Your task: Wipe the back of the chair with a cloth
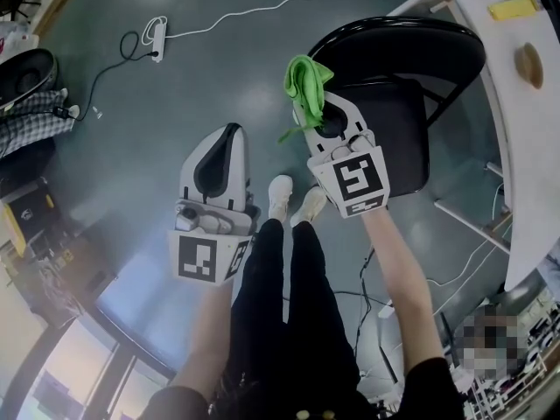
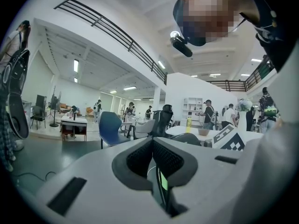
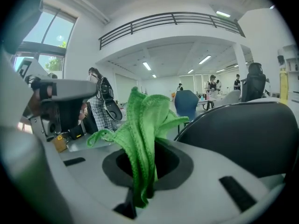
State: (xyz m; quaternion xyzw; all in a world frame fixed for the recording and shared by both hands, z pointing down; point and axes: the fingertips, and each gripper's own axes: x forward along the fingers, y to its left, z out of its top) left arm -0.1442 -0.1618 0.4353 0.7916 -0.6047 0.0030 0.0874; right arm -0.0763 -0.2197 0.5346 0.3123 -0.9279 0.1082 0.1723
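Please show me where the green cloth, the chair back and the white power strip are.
green cloth (image 1: 306,84), head view, middle of its bunched folds.
chair back (image 1: 398,46), head view, its glossy black upper surface.
white power strip (image 1: 158,38), head view, middle of its body.

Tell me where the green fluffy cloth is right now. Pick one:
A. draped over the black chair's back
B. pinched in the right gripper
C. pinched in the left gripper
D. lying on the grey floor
B: the right gripper is shut on the green fluffy cloth, which stands up out of its jaws near the black chair's back; the left gripper is shut with nothing in it.
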